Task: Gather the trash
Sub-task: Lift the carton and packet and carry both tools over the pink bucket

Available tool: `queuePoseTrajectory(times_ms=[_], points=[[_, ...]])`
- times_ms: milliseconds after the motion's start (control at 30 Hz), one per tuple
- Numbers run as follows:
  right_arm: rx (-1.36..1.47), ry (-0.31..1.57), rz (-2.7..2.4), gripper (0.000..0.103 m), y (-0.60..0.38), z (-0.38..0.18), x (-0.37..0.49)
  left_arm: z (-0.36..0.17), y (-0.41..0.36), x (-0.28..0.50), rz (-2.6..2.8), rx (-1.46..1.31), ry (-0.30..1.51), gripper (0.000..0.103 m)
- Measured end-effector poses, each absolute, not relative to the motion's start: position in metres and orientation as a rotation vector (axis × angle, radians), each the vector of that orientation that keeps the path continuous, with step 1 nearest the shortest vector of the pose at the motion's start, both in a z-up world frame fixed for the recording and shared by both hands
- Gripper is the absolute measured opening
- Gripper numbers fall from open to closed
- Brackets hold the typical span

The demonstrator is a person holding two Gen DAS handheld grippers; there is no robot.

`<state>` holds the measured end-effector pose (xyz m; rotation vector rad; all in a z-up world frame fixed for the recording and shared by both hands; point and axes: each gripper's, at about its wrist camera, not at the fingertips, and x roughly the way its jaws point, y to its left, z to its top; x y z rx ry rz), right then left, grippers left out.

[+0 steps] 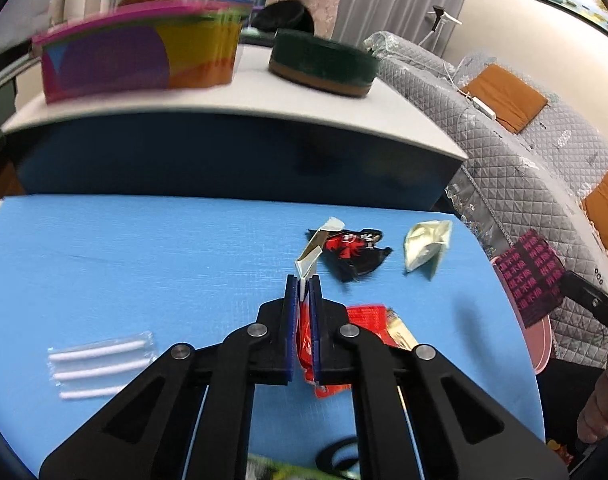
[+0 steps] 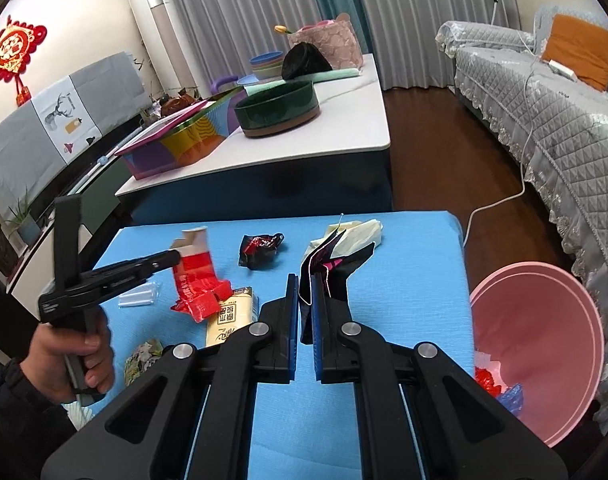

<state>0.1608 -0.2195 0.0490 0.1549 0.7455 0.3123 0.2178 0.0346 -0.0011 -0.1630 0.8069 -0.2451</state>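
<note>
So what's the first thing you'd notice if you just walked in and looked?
Probably the bright blue table scattered with rubbish, with a big pink bin at its right edge. Then the two black claws: the left claw is pinching a red and white wrapper, and the right claw is pinching a black and pink wrapper.

Even, bright indoor light fills both fisheye views, with soft shadows, edges curving into dark vignetted corners, and motion blur smearing the colourful box at upper left of the left wrist view.
</note>
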Motion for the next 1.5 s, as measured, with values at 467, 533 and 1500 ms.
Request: queuePoseTrajectory(times_ms=[467,533,1500], points=[[0.127,0.665,0.264,0.006,-0.252,0.077,0.120,0.043,0.013,0.148,-0.183,-0.101,0.695,0.005],[0.130,0.658,0.254,0.006,-0.258,0.079,0.114,0.048,0.008,0.142,-0.181,-0.099,0.687,0.005],[0.208,0.631,0.005,0.006,-0.377,0.074,0.083,0.056,-0.121,0.125,-0.390,-0.028,0.660,0.005]])
